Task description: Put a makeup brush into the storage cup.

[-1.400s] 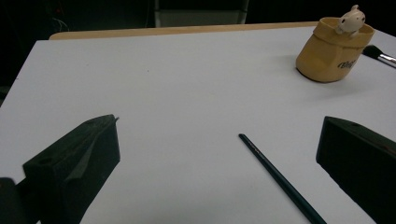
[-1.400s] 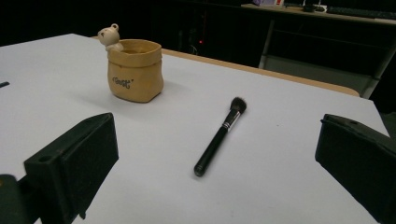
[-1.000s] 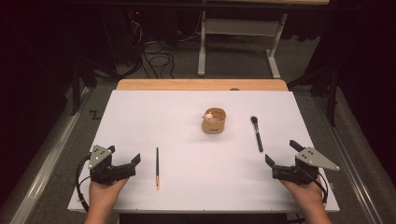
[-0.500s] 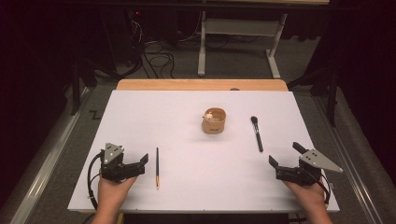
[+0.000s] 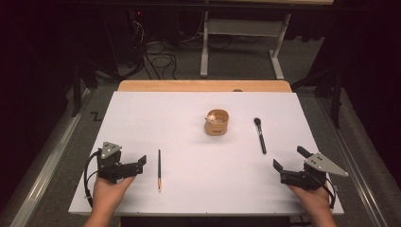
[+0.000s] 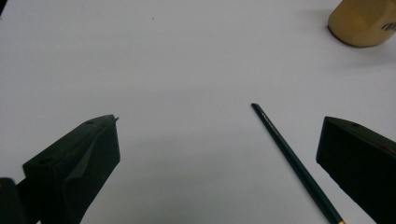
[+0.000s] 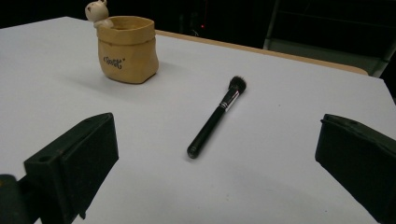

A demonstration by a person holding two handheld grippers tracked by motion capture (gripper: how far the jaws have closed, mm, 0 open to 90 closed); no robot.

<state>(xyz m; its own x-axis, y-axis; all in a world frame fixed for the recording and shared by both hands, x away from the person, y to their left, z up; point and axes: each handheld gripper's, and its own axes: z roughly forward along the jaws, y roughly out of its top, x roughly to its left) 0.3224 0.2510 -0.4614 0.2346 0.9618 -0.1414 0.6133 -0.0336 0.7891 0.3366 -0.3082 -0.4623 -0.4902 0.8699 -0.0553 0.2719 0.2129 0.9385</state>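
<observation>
Since a moment ago, the left gripper (image 5: 142,163) is being moved closer to the thin dark green pencil (image 5: 159,169), which is lying just beside it on the white table (image 5: 156,118). Both the left gripper and the right gripper (image 5: 289,160) are being held wide open with nothing in them, and the black makeup brush (image 7: 215,116) is lying ahead of the right one, near the small tan pot (image 7: 127,48).

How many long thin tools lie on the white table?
2: a dark green pencil beside the left gripper, and a black makeup brush right of the tan pot, ahead of the right gripper.
</observation>
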